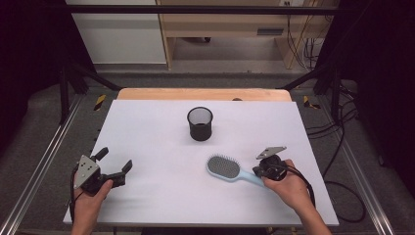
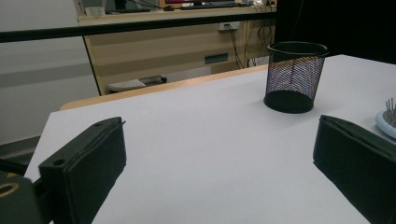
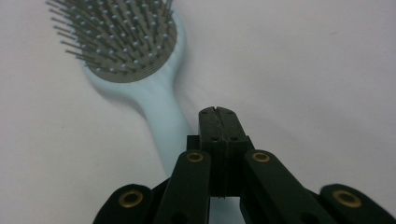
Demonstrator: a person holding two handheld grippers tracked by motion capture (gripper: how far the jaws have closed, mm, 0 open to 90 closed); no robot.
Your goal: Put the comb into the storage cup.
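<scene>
— While the high view puts the right gripper [image 1: 264, 169] at the handle end of the light-blue plastic hairbrush with grey bristles [image 1: 226, 168], what does its own camera add?

— That the jaws are pressed flat together, nothing between them. In the right gripper view [image 3: 218, 114] the hairbrush [image 3: 133, 56] lies bristles up, just left of the closed tips, its handle running back beneath the linkage. Touching or not, I cannot tell.

— And the left gripper [image 1: 113, 164]?

— Jaws wide apart, clamped on nothing. The left gripper view [image 2: 219, 154] shows the black wire-mesh cup [image 2: 295, 77] standing upright ahead, a little right.

— Surface and room?

— A white tabletop [image 1: 147, 132] with a wooden edge [image 1: 203, 94] at its far side; pale wooden furniture [image 1: 230, 24] and cables [image 1: 301, 49] beyond.

— Anything cut off?

— The brush shows just a sliver at the left gripper view's right edge; its handle end hides under the right gripper.
</scene>
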